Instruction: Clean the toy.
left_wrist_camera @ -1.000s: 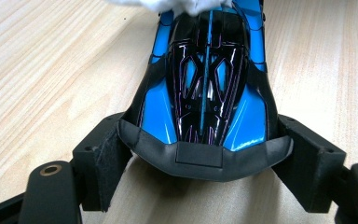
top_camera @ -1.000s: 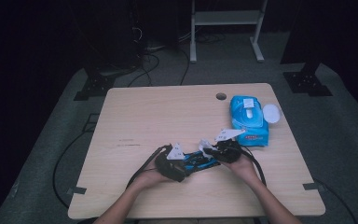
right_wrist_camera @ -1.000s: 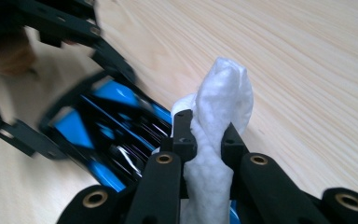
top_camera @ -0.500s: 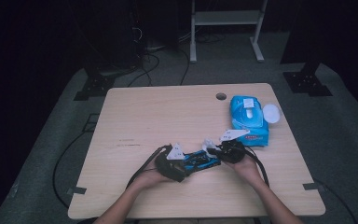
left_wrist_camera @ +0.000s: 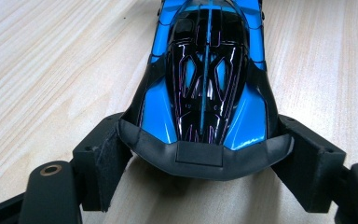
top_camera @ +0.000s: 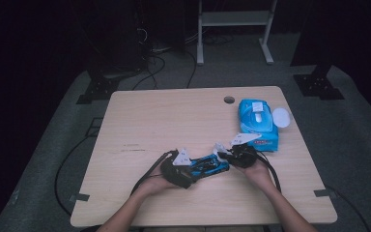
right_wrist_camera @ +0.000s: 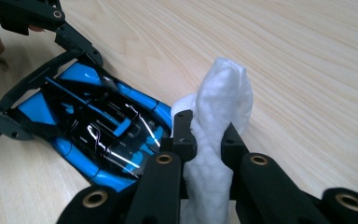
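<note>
High view, looking down on one wooden table (top_camera: 174, 121): one blue-and-black toy car (top_camera: 208, 166) lies near the 6 o'clock edge, held between two grippers. One left gripper (top_camera: 189, 170) sits at the car's 8 o'clock end, one right gripper (top_camera: 226, 157) at its 2 o'clock end, each in a person's hand. One blue wipes pack (top_camera: 257, 124) lies flat at 3 o'clock on the table, with its round white lid (top_camera: 281, 117) flipped open over the edge; print on the pack is too small to read. One round cable hole (top_camera: 229, 100) sits at 1 o'clock. Left gripper view adds what the high view cannot resolve: the car (left_wrist_camera: 207, 79) seen from one end, glossy black canopy with thin purple lines, and a black bumper wedged between the jaws, which are spread wide and press on its two sides; no lettering is legible on the body. Right gripper view adds one crumpled white wipe (right_wrist_camera: 216, 135) standing upright between its jaws, which are closed tight on it, just beside the car (right_wrist_camera: 98, 130) at the wipe's 9 o'clock; whether they touch cannot be told. The left gripper (right_wrist_camera: 37, 60) frames the car's far end at 10 o'clock.
</note>
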{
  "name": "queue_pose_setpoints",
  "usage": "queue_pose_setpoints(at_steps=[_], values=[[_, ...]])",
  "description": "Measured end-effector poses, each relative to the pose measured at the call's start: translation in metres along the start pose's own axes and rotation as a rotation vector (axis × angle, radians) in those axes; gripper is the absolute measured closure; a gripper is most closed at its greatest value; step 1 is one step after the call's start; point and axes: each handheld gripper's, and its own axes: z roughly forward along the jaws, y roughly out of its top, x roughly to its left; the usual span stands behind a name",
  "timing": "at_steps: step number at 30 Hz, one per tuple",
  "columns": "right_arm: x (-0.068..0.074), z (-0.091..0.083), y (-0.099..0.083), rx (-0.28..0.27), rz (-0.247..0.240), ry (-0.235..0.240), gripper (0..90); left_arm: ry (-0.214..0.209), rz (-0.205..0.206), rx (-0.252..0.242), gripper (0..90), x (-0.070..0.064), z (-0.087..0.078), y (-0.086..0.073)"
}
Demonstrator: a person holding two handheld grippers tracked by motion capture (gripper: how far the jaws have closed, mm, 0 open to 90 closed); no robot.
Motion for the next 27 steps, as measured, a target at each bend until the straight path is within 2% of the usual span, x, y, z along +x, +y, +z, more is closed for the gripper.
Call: queue_pose_setpoints(at_steps=[4,7,10,16,20,24,27], values=[[-0.003,-0.001,-0.002,0.001,0.008,0.001,81.5,0.0,0.004,0.003,23.4,0.0,0.0,0.0],[-0.008,-0.008,-0.01,0.004,0.03,-0.008,81.5,0.0,0.007,0.003,23.4,0.0,0.0,0.0],[-0.009,-0.014,-0.015,0.012,0.032,-0.013,81.5,0.0,0.006,0.003,23.4,0.0,0.0,0.001],[0.0,-0.023,-0.023,0.02,0.024,0.016,81.5,0.002,0.001,0.0,23.4,0.0,0.0,0.0],[0.009,-0.03,-0.026,-0.008,0.028,0.059,81.5,0.001,-0.001,-0.001,23.3,0.0,0.0,0.0],[0.013,-0.028,-0.024,-0.016,0.014,0.071,81.5,0.002,-0.001,0.0,23.4,0.0,0.0,0.0],[0.01,-0.029,-0.025,-0.013,0.019,0.066,81.4,0.002,-0.001,0.0,23.4,0.0,0.0,0.0]])
